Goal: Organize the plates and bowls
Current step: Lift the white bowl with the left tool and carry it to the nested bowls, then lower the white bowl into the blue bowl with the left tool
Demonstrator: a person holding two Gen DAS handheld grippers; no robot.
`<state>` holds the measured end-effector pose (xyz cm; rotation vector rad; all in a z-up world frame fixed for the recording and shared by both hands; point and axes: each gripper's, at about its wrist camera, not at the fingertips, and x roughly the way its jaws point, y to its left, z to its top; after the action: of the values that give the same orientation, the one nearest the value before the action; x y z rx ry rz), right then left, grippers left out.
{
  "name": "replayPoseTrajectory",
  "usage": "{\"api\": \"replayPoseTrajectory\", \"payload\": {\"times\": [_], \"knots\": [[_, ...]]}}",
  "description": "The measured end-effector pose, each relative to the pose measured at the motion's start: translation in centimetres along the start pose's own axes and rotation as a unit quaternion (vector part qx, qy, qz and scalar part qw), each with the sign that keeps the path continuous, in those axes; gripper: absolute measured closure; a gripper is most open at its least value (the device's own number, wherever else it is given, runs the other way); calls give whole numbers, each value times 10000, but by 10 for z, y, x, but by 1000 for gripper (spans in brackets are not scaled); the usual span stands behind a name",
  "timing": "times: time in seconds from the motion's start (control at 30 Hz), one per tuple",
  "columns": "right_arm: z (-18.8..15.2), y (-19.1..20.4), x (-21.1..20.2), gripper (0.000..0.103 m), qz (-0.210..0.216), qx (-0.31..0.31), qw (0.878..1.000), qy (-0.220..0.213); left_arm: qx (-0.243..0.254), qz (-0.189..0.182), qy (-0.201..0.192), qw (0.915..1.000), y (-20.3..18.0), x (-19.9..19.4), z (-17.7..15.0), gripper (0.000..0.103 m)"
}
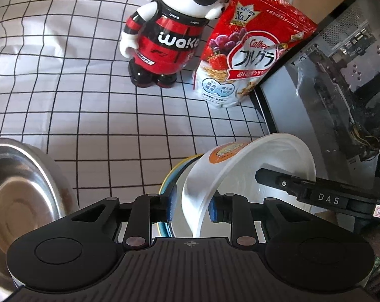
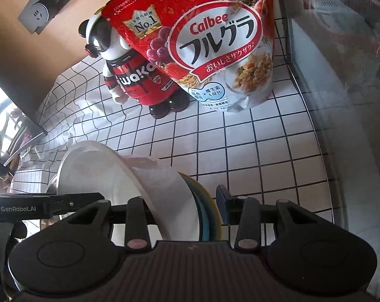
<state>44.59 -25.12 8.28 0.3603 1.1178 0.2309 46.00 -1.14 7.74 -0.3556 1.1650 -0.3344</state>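
Observation:
A white plastic bowl (image 1: 253, 156) with an orange label sits nested on blue and yellow plates (image 1: 168, 178). My left gripper (image 1: 192, 209) straddles the bowl's near wall. Its right pad (image 1: 212, 210) meets the inside, and a thin gap shows at the left pad. In the right wrist view the same bowl (image 2: 94, 173) and plate rims (image 2: 205, 209) fill my right gripper (image 2: 187, 209), which is shut on the stack; its left finger is hidden inside the bowl. A steel bowl (image 1: 21, 196) rests at the left.
A red and black toy figure (image 1: 164, 37) and a red cereal bag (image 1: 248, 50) stand at the back of the checked tablecloth (image 1: 64, 100). A glass-sided computer case (image 1: 328, 75) borders the right side. The other gripper's black finger (image 1: 278, 183) reaches over the bowl.

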Motion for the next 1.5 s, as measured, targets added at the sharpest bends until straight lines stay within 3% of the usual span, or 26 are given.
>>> {"api": "replayPoseTrajectory", "payload": {"times": [0.4,0.57,0.8,0.97,1.1,1.23,1.5], "knots": [[-30,4,-11,64,158,-322,9987,375,-58,-198,464,9987,14,2,-26,76],[-29,7,-25,64,315,-262,9989,217,-185,-459,314,9983,11,-10,-20,76],[-15,12,-40,64,370,-283,9988,-114,-102,-482,-11,9988,0,-29,-3,77],[-20,11,-30,64,119,-383,9992,-31,45,-74,123,9999,0,-16,-13,77],[-26,10,-21,64,-169,-484,9987,45,169,252,-85,9995,1,-7,-28,77],[-30,8,-10,64,-330,-510,9978,248,-137,263,-357,9989,4,3,-47,76],[-35,14,7,64,-626,-626,9950,473,-490,38,-518,9974,15,7,-59,75]]}}
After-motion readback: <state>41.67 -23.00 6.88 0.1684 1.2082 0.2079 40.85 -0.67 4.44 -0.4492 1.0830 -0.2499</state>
